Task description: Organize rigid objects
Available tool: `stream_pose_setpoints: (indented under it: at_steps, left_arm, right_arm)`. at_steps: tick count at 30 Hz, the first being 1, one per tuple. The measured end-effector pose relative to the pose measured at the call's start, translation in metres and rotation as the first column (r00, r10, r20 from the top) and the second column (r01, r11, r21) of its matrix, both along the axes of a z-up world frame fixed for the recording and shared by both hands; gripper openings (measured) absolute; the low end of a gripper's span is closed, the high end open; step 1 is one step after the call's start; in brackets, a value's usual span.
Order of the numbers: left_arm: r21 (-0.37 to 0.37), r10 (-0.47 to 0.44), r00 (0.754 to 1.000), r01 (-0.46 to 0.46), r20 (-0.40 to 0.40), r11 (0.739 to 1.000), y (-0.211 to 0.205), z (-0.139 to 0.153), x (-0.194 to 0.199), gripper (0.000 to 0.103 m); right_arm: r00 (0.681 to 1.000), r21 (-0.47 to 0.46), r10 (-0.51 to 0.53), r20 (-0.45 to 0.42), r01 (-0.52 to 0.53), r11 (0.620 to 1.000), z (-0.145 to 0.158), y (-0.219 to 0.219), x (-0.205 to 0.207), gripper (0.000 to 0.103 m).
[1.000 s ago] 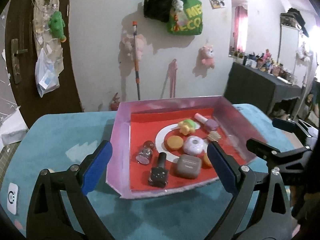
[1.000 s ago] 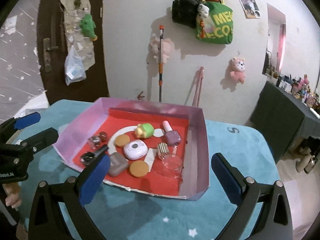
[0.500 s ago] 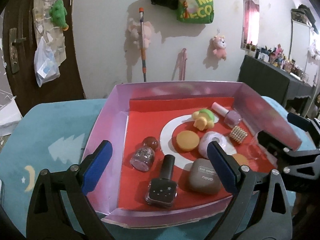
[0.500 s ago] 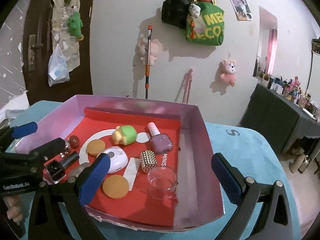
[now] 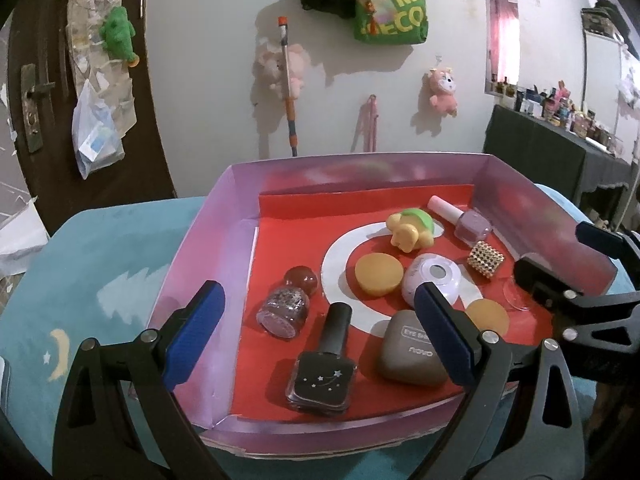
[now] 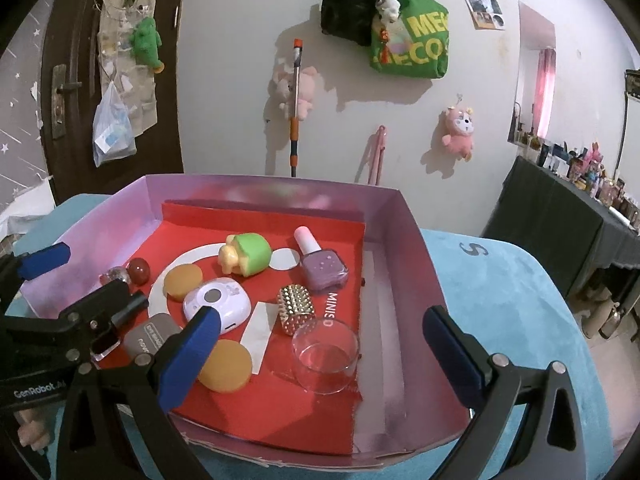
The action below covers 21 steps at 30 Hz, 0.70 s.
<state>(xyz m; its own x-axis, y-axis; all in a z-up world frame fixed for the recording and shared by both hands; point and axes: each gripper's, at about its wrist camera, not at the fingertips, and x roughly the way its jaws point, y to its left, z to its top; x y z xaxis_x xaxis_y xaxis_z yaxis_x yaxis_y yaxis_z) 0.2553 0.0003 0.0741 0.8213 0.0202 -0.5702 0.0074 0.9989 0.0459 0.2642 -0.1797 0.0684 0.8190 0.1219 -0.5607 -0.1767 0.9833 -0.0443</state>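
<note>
A shallow pink-walled box point(image 5: 208, 240) with a red floor sits on a teal cloth point(image 5: 100, 264), and all the small rigid things lie inside it. The left gripper point(image 5: 316, 332) hangs over the box's near left part with its jaws wide and nothing between them; below it lie a glittery round bottle point(image 5: 285, 309) with a red ball cap and a black nail polish bottle point(image 5: 325, 368) on its side. Next come a grey eye-shadow case point(image 5: 408, 354), an orange disc point(image 5: 379, 273) and a white oval case point(image 6: 218, 304). Behind those, a yellow-and-green toy point(image 6: 245, 259) lies beside a lilac nail polish bottle point(image 6: 322, 266) (cap towards the far wall). A gold studded piece point(image 6: 296, 307) lies just behind a clear glass cup point(image 6: 325, 354), with a second orange disc point(image 6: 226, 366) to the cup's left. The right gripper point(image 6: 320, 354) is also spread wide and empty, straddling the cup from above the box's near right part.
</note>
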Motion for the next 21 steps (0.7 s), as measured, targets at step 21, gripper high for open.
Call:
stream_pose_setpoints:
  at_steps: [21]
  left_arm:
    - [-0.013, 0.008, 1.000, -0.008, -0.002, 1.000, 0.0048, -0.0035, 0.0019, 0.097]
  right_arm:
    - [1.000, 0.007, -0.007, 0.002, 0.007, 1.000, -0.0003, -0.0021, -0.0004, 0.103]
